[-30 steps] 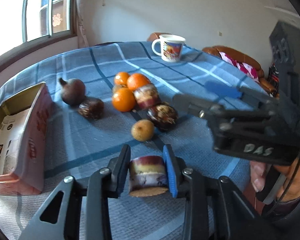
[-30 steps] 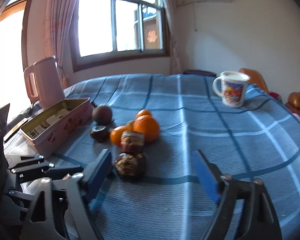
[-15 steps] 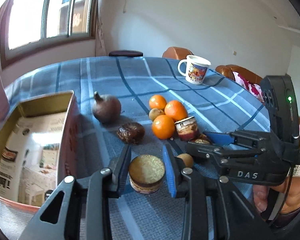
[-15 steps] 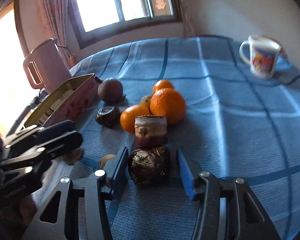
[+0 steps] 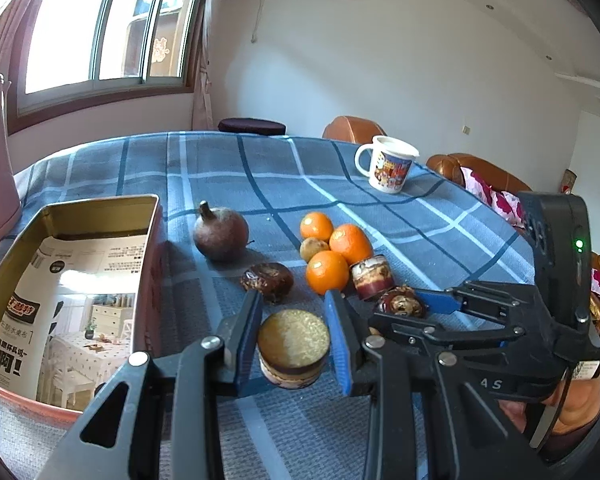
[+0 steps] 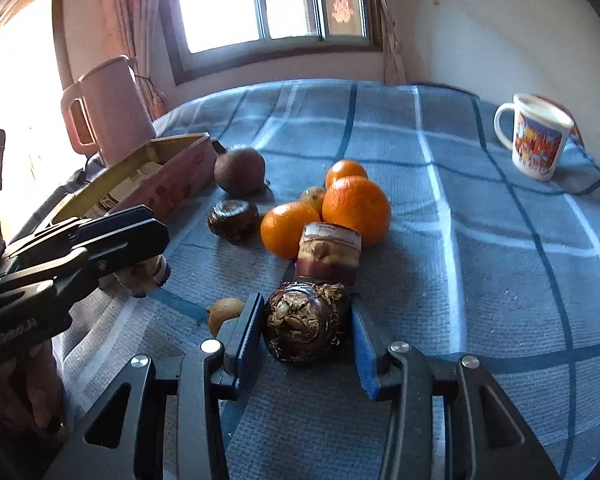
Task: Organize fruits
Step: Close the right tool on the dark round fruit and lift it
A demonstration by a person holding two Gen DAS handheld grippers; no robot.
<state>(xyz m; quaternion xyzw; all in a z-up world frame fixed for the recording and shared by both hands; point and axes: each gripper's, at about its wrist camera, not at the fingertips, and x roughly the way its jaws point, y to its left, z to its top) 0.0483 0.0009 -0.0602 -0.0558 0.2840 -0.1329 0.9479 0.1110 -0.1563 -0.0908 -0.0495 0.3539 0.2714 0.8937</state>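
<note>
left wrist view: the left gripper [image 5: 293, 345] has its jaws pinching a short cut piece of fruit [image 5: 293, 347], purple skin on the side and a yellow cut face turned up; it looks lifted a little above the blue checked table [image 5: 228, 168].
right wrist view: the right gripper [image 6: 305, 326] has its jaws close on both sides of a dark round fruit [image 6: 306, 322] with dry husk. the left pad seems to touch it, at the right pad i cannot tell, so a firm grip is not sure. the fruit seems to rest on the cloth.
step in hand, my judgement: the left piece goes to the tin box [image 5: 4, 276], which lies at 9 o'clock of it and near.
how to do it well: i would bring the piece fully over the gold rim before lowering, keep the cut face level, and spread the jaws only low inside the box, so that it does not roll.
right side advice: close until both pads press, then lift straight up; a second cut piece [image 6: 329, 254] touches the dark fruit at 12 o'clock and can be pushed.
fruits waiting: three oranges [image 6: 356, 210], a small brown fruit [image 5: 314, 249], a big brown fruit with a stem [image 5: 220, 233], a dark wrinkled fruit [image 5: 267, 282].
tin box content: only a printed paper on the bottom, no fruit visible inside.
mug [image 5: 388, 170]: at 1 o'clock, well apart; its inside is not visible.
pink jug [image 6: 108, 110]: behind the box; content hidden.
</note>
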